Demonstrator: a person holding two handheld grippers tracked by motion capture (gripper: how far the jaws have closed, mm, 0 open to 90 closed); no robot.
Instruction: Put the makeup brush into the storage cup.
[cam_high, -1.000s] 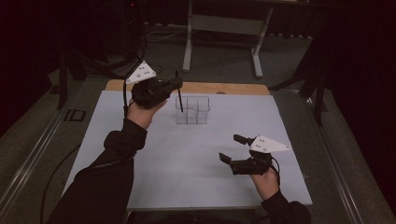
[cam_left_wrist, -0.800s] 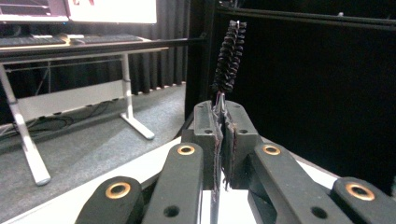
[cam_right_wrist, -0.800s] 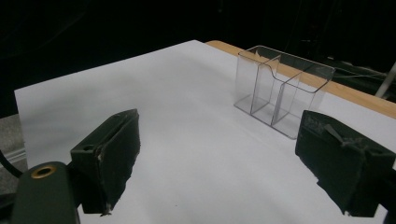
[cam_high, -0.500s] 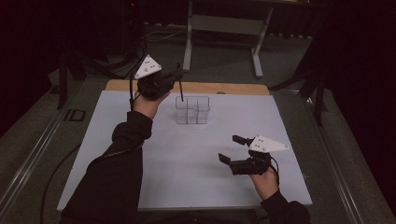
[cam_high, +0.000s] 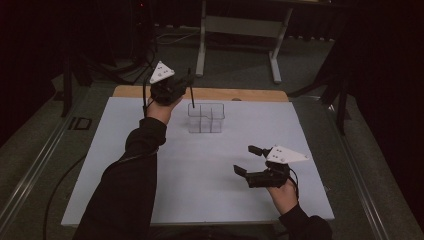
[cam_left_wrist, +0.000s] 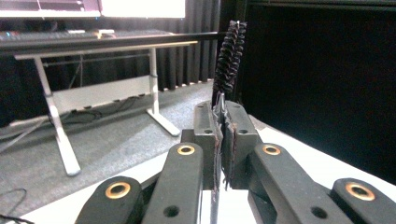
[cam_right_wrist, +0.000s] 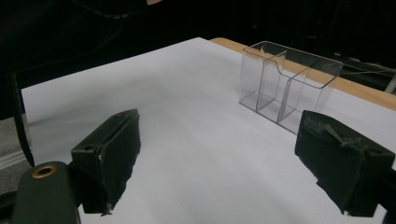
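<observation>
My left gripper (cam_high: 184, 91) is raised over the far left of the white table (cam_high: 150, 165), shut on a thin black bristle brush (cam_high: 190, 89). The brush stands nearly upright, and its lower end comes down by the left rim of a clear plastic divided holder (cam_high: 206, 118); whether it is inside I cannot tell. In the left gripper view the pads (cam_left_wrist: 215, 133) pinch the brush's wire stem, and the bristled head (cam_left_wrist: 229, 51) rises above them. My right gripper (cam_high: 246, 160) hovers open and empty near the front right. In the right gripper view the holder (cam_right_wrist: 285, 84) stands beyond that gripper (cam_right_wrist: 224, 158).
A wooden strip (cam_high: 250, 94) runs along the table's far edge. Behind it a white desk frame (cam_high: 240, 30) stands on grey floor. A dark metal rail (cam_high: 35, 165) borders the table's left side.
The left gripper has carried the brush to the right and farther back, closer to the holder's left rim. The right gripper has stayed where it was.
</observation>
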